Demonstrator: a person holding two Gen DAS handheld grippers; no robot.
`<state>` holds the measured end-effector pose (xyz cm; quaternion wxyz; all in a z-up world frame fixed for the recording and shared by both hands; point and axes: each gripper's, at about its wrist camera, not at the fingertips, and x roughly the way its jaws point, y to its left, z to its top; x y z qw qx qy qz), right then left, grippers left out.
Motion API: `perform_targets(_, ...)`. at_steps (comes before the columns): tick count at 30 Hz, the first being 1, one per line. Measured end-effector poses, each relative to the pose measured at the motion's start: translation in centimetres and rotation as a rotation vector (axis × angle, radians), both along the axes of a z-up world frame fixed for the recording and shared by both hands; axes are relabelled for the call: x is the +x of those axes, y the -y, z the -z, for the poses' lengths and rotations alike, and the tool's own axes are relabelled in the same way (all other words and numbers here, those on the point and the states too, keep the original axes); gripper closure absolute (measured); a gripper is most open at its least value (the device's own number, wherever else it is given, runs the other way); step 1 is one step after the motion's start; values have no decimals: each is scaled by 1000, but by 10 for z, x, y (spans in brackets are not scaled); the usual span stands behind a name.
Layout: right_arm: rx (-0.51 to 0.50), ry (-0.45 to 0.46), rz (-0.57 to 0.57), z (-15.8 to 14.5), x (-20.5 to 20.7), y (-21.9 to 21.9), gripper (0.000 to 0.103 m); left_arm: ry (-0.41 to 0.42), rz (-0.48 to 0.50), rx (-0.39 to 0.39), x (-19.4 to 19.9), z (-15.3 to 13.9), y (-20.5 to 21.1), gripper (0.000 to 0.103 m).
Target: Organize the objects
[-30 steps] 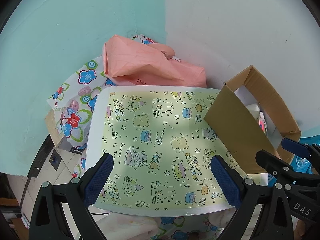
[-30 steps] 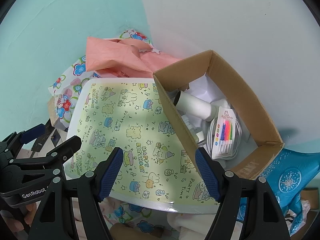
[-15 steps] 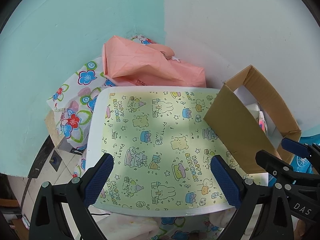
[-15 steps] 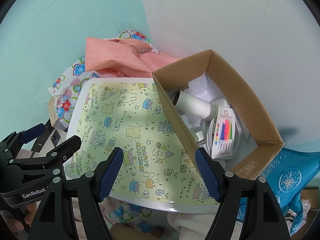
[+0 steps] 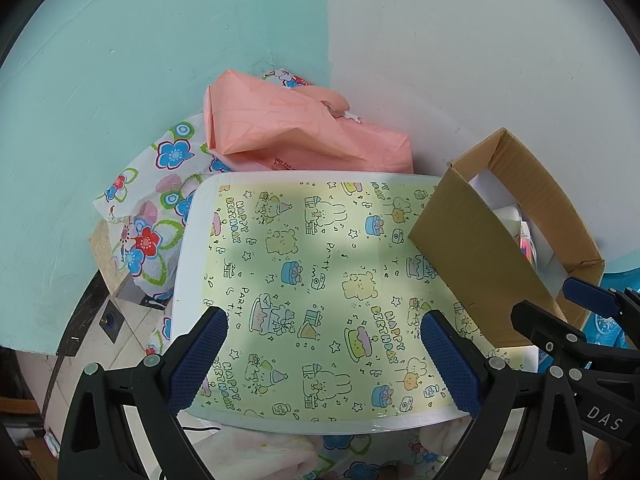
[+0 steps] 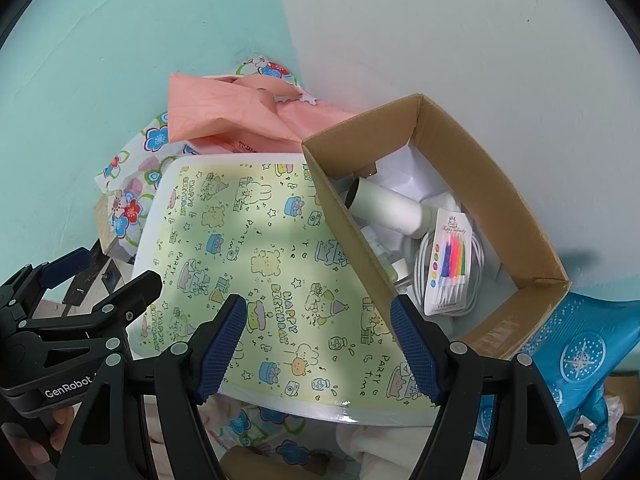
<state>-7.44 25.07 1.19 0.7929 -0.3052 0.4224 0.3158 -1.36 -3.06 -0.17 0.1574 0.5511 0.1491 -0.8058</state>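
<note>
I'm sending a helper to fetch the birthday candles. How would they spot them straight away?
Find the open cardboard box beside the yellow birthday-print board. Inside it, on a coil of white cable, lies the candle pack. It is the only brightly striped thing among white and pale items.

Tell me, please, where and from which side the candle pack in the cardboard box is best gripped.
Grip the candle pack across its long side edges, coming straight down through the cardboard box's open top. It lies flat and uppermost on the coiled white cable, and the box walls block any sideways approach.
</note>
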Motion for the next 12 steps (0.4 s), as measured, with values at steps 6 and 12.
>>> perform_targets(6,0,0,0,0,0,0,26,-1,1,1,1,1,0,5)
perform_targets(12,0,-6,8,3,0,2,26,3,4,-1,1,2,0,5)
